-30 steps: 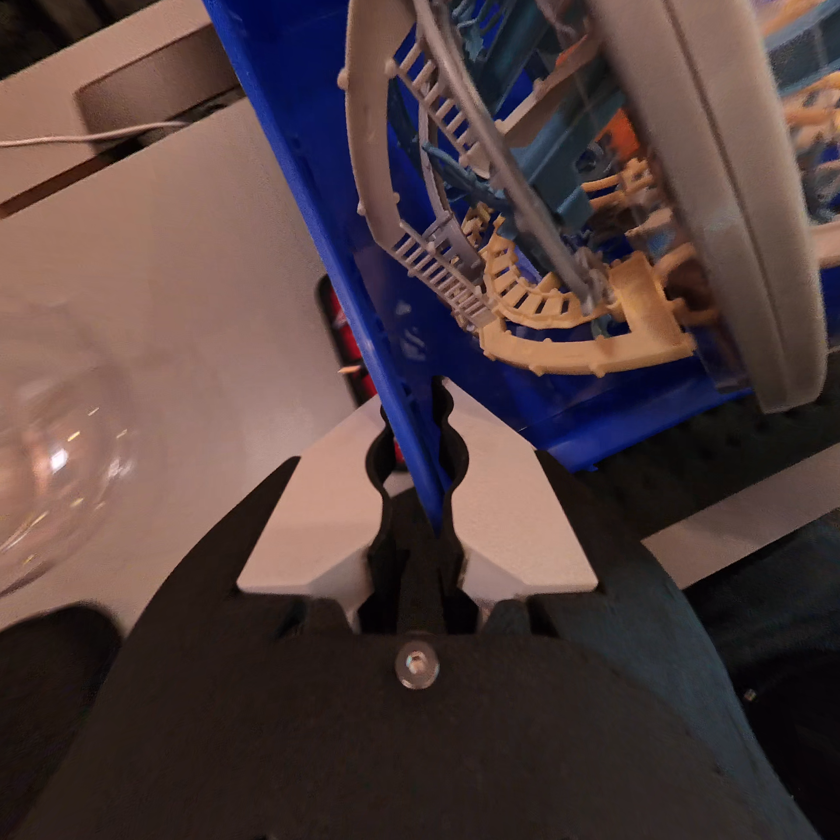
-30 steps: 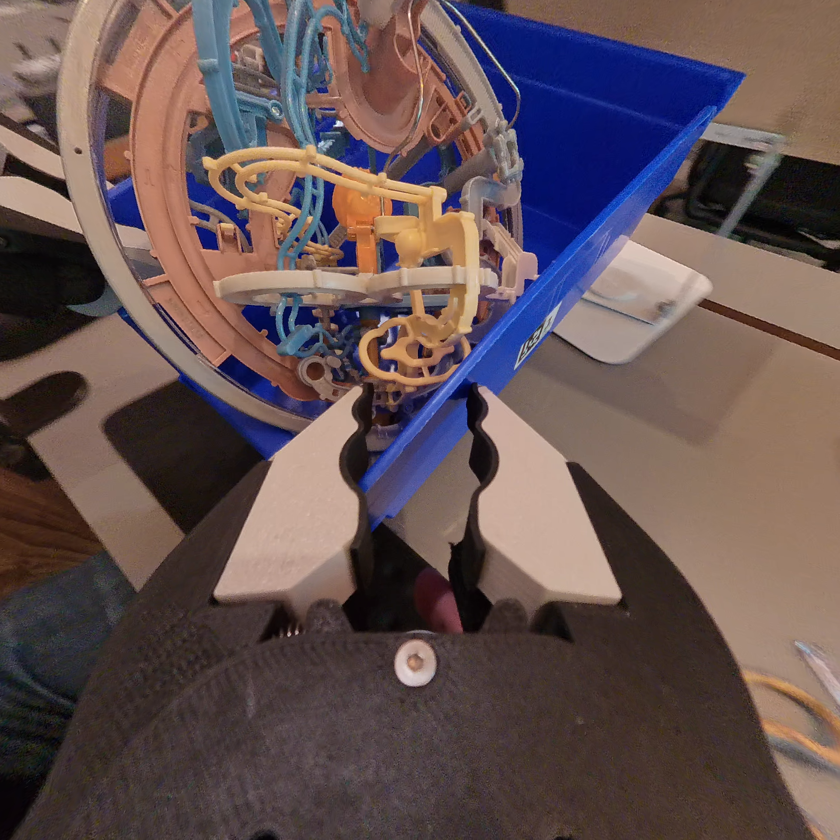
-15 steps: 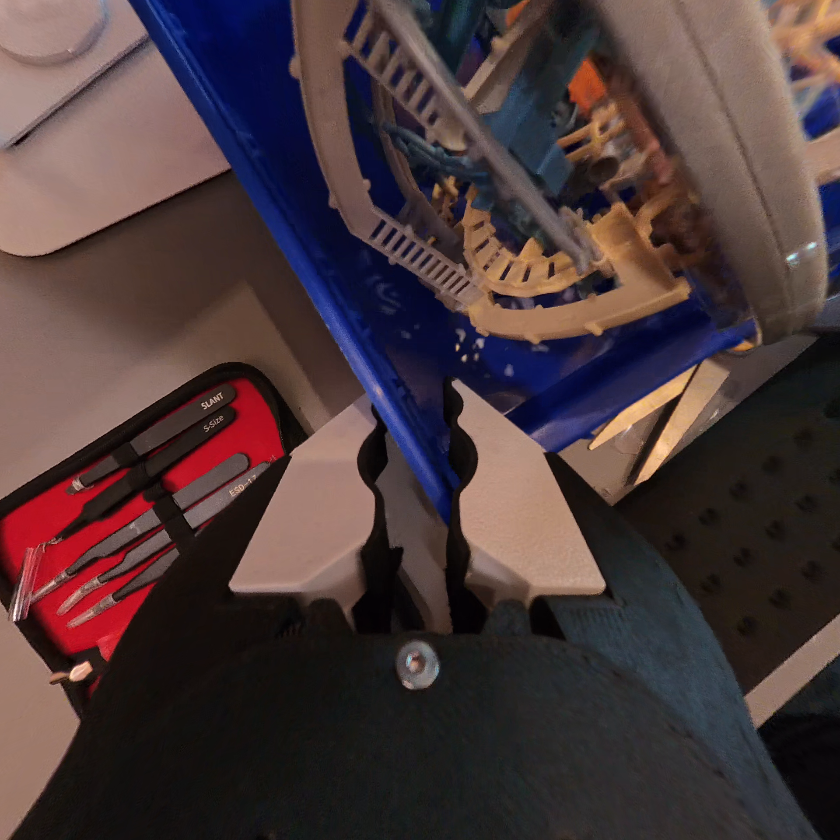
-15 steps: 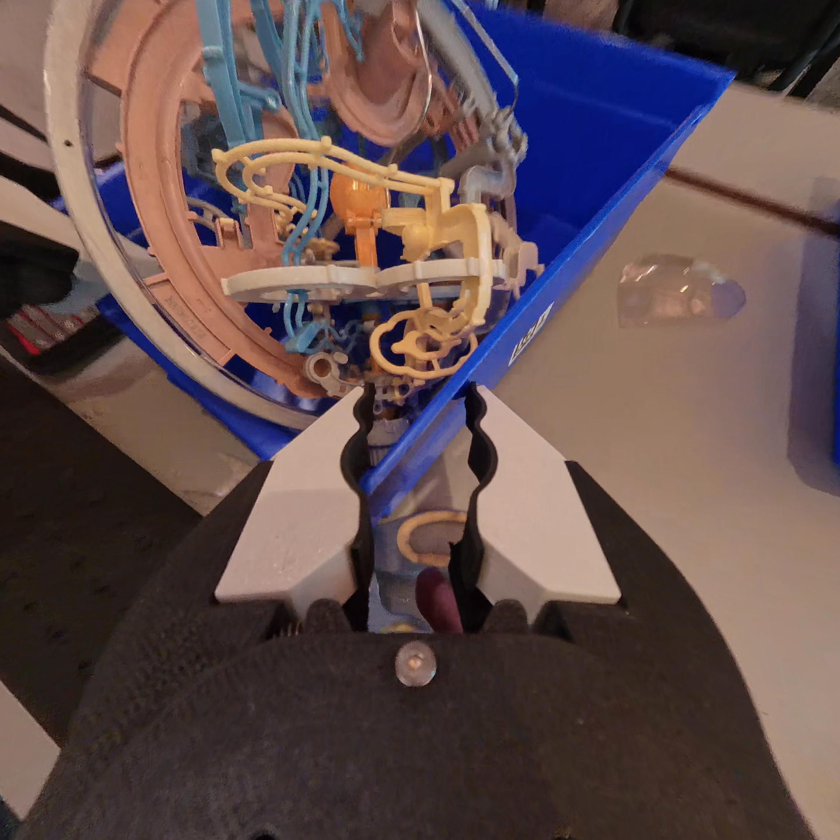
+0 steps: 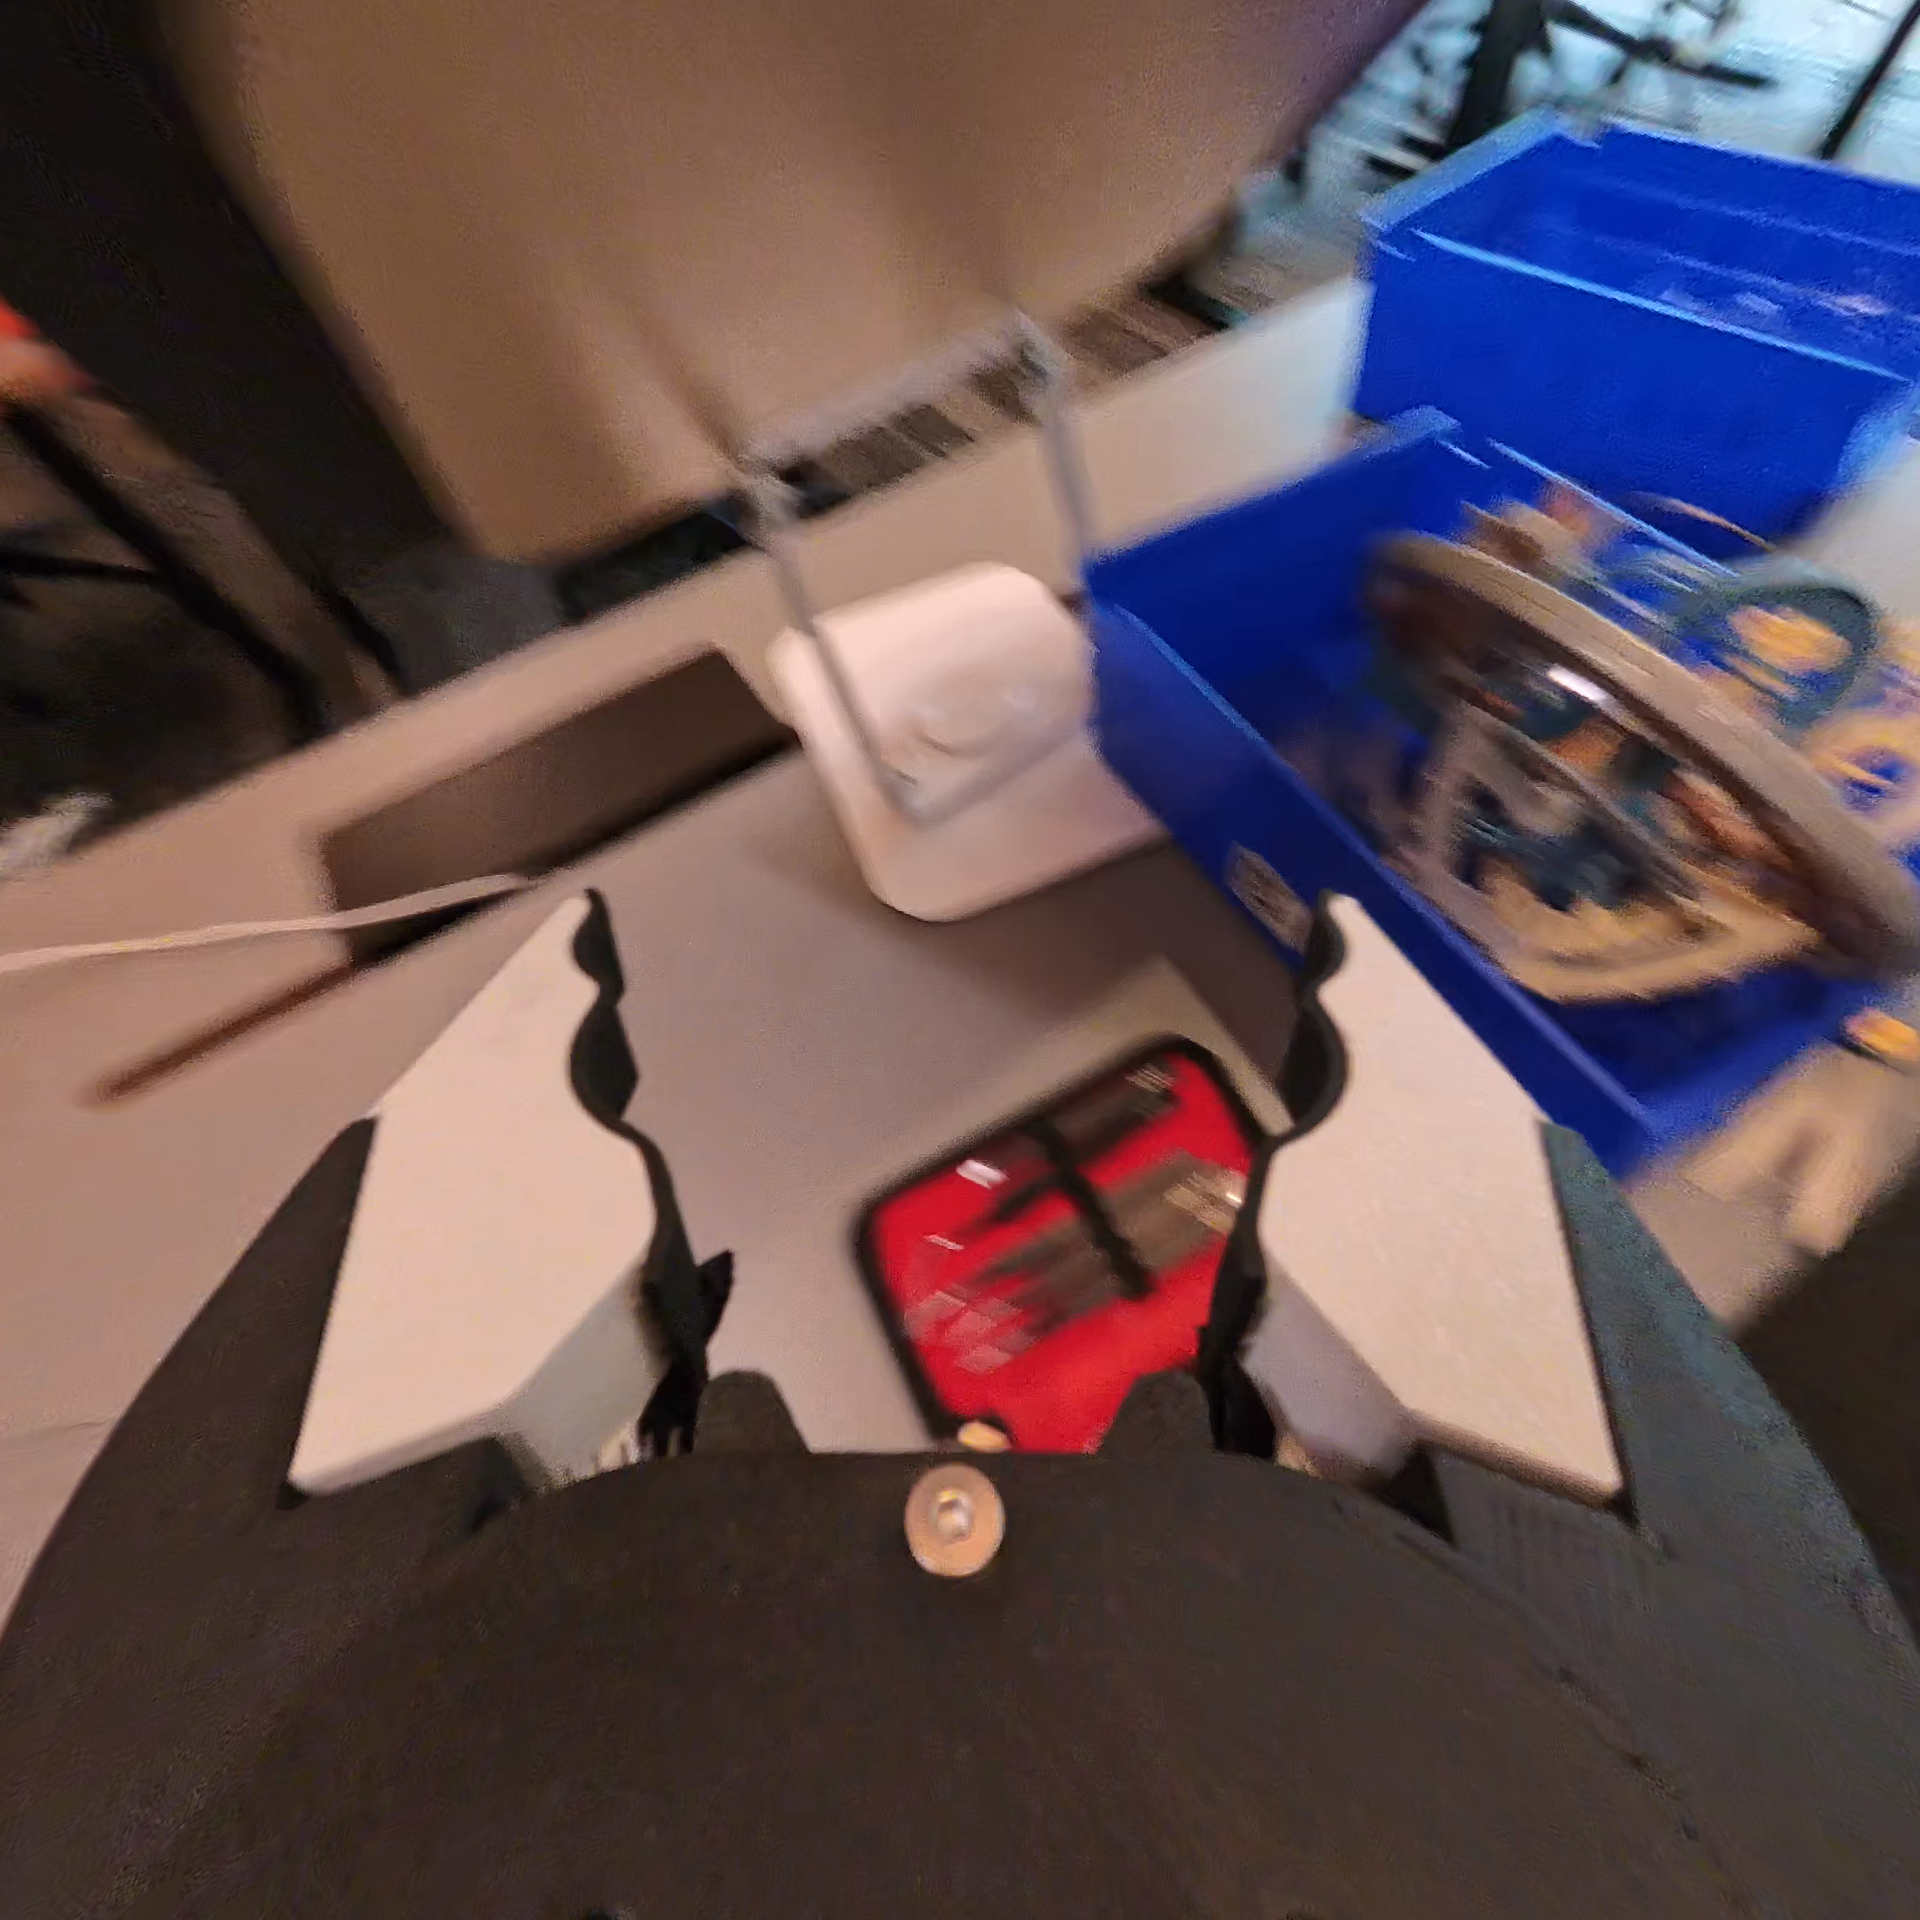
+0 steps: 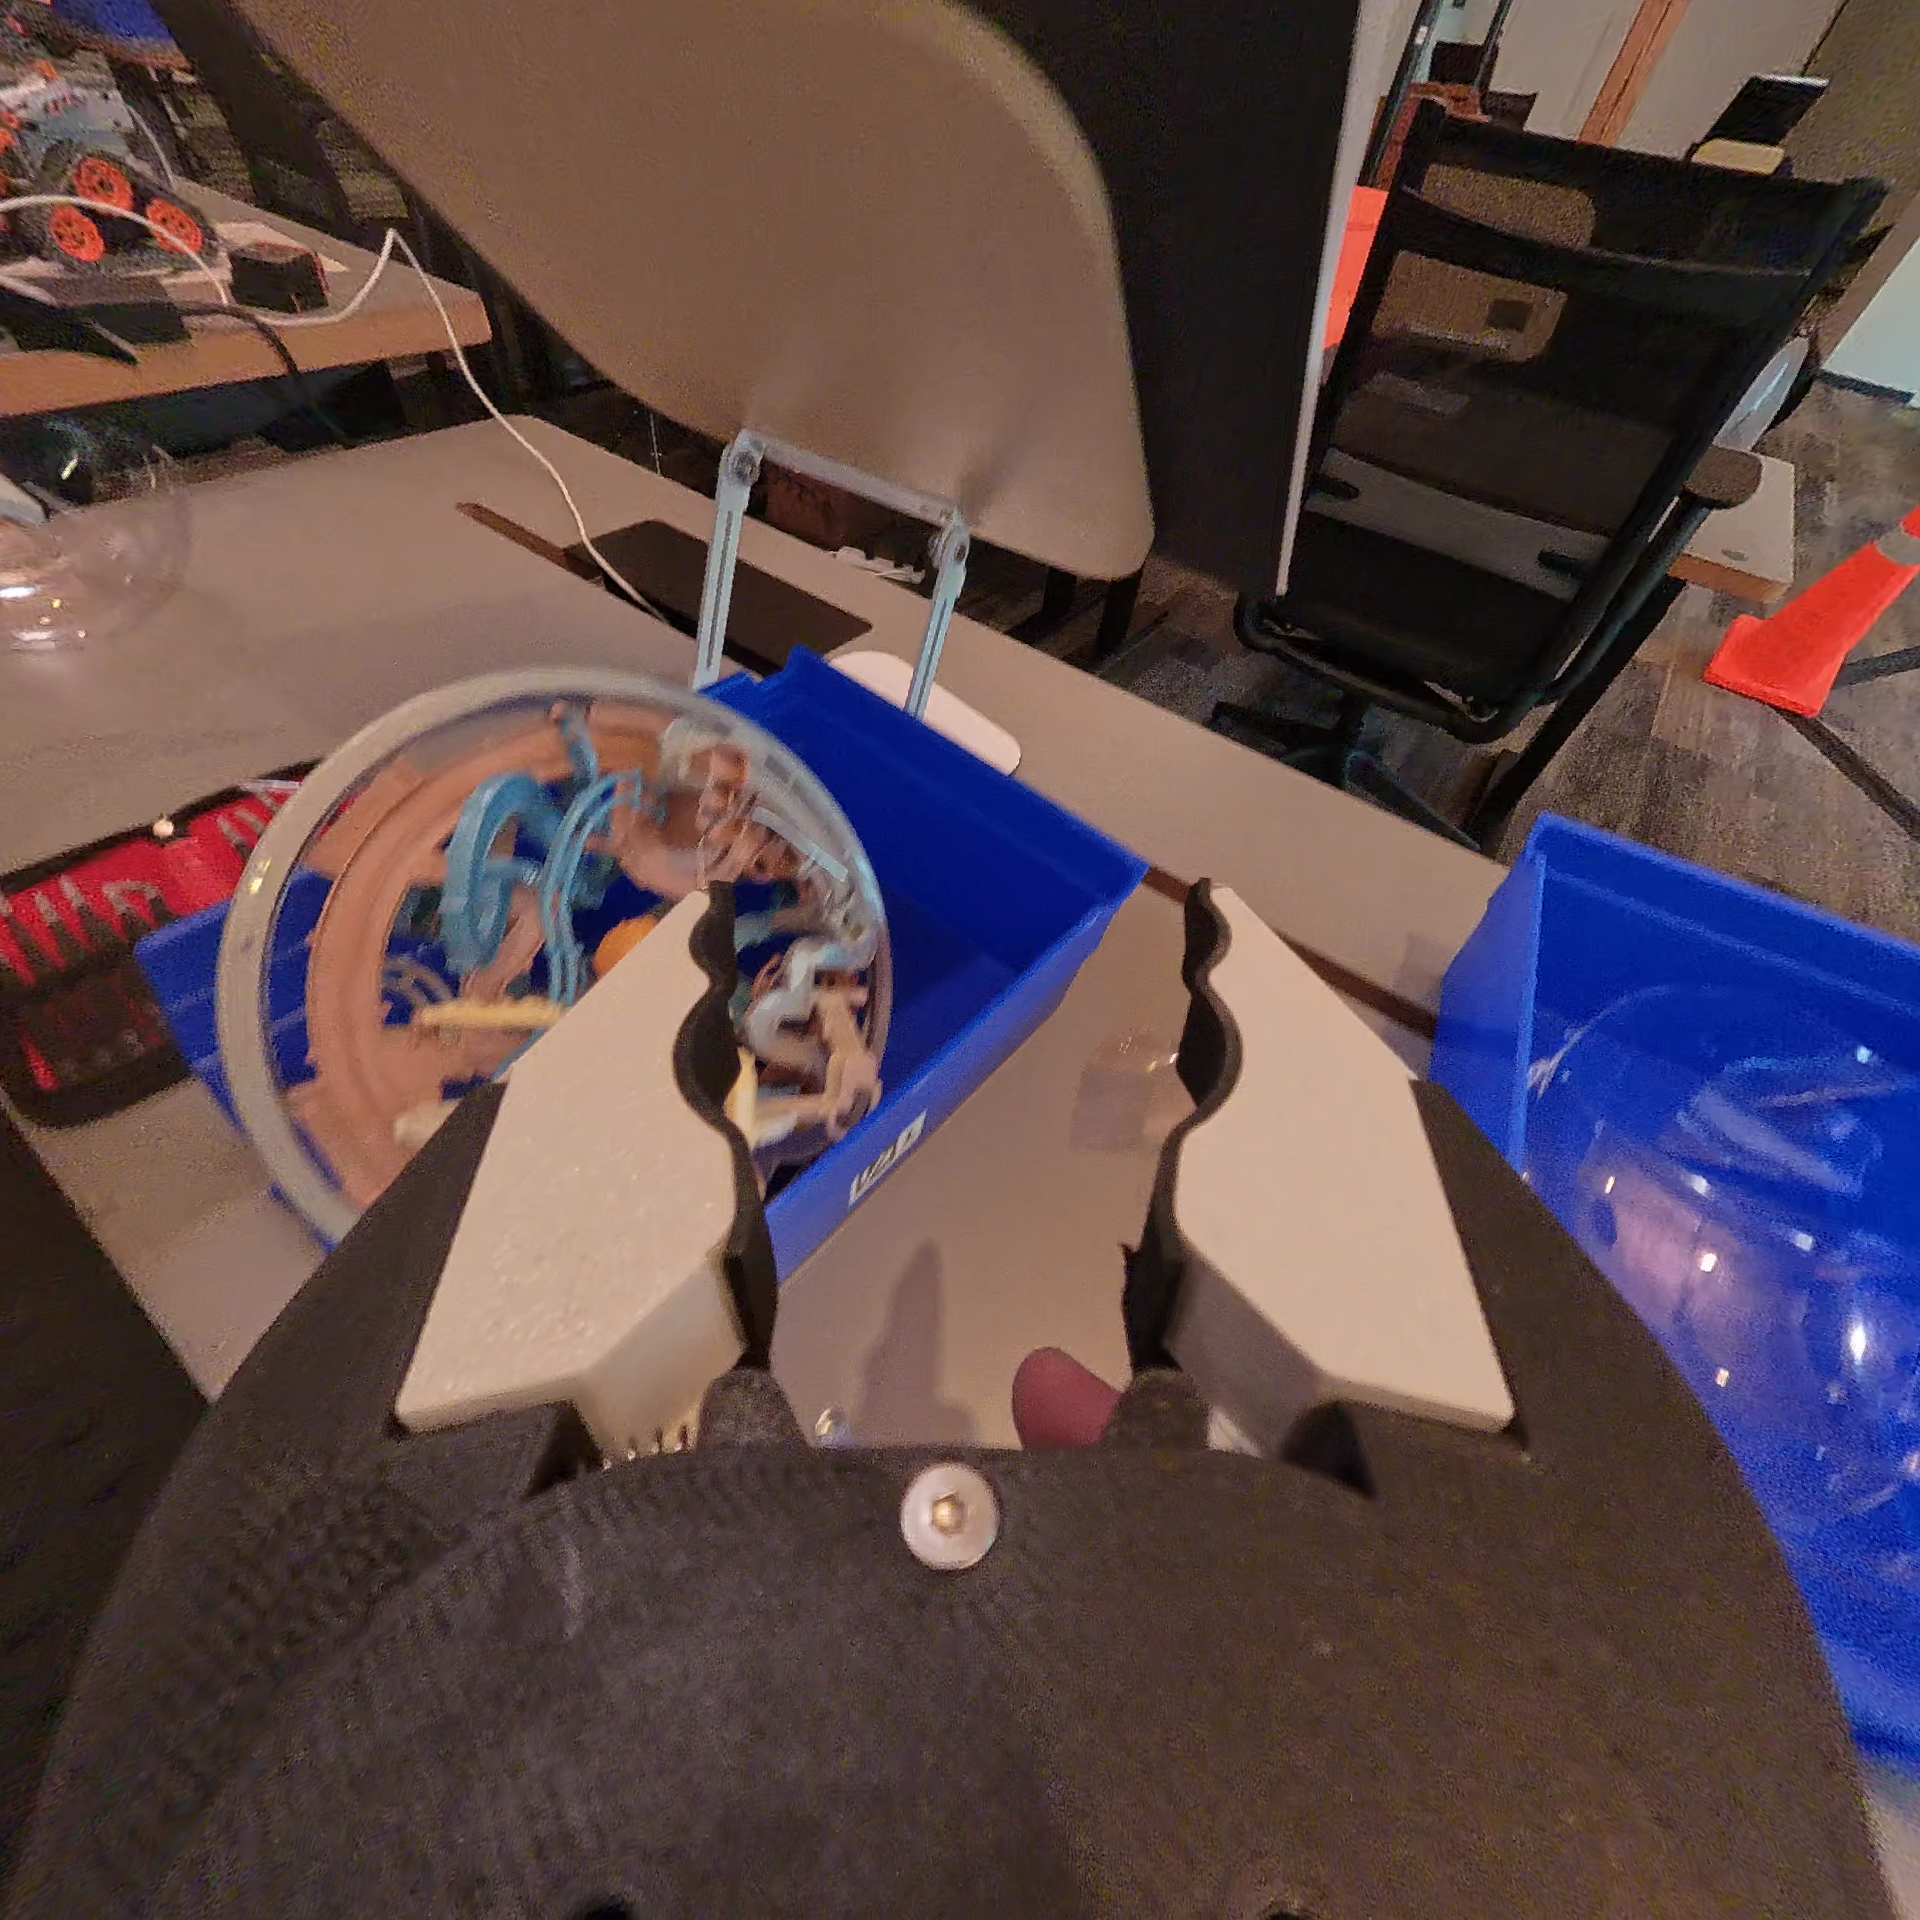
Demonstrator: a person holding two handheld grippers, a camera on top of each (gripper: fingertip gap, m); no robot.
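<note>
Let go of the blue bin (image 6: 966, 883) with both grippers: left gripper (image 5: 951, 935) spread wide above the red tool case (image 5: 1049, 1340), right gripper (image 6: 951, 914) also spread; bin with maze ball (image 6: 499, 914) set down on the table (image 6: 364, 582).

Grey table (image 6: 312, 582), blue bin (image 6: 966, 894) (red case (image 5: 1049, 1278))

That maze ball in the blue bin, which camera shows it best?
The right wrist view: the maze ball appears sharp there, standing in its blue bin, partly behind the claw finger. The left wrist view catches it only blurred, at the right edge.
</note>
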